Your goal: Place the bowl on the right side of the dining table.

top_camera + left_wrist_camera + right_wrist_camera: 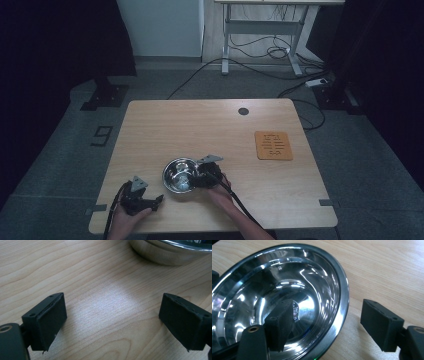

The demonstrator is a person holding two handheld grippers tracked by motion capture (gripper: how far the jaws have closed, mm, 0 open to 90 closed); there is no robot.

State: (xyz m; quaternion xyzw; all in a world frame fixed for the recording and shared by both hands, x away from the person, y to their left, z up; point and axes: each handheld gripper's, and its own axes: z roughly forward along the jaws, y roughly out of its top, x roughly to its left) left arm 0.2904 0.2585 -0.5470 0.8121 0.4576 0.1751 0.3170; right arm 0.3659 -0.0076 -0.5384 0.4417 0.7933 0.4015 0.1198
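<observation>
Straddling the steel bowl (287,290) rim near the table's (210,125) front edge, the right gripper (327,322) is spread, one jaw inside. The left gripper (112,320) gapes empty beside it. An orange mat (273,145) bears illegible print; a floor mark reads "9" (102,135).

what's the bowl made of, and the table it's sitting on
The bowl looks like polished metal, probably stainless steel: its inside mirrors the lights and one black finger. The table looks like pale wood or wood-look laminate with a matt finish; grain lines show, but which it is cannot be told.
</observation>
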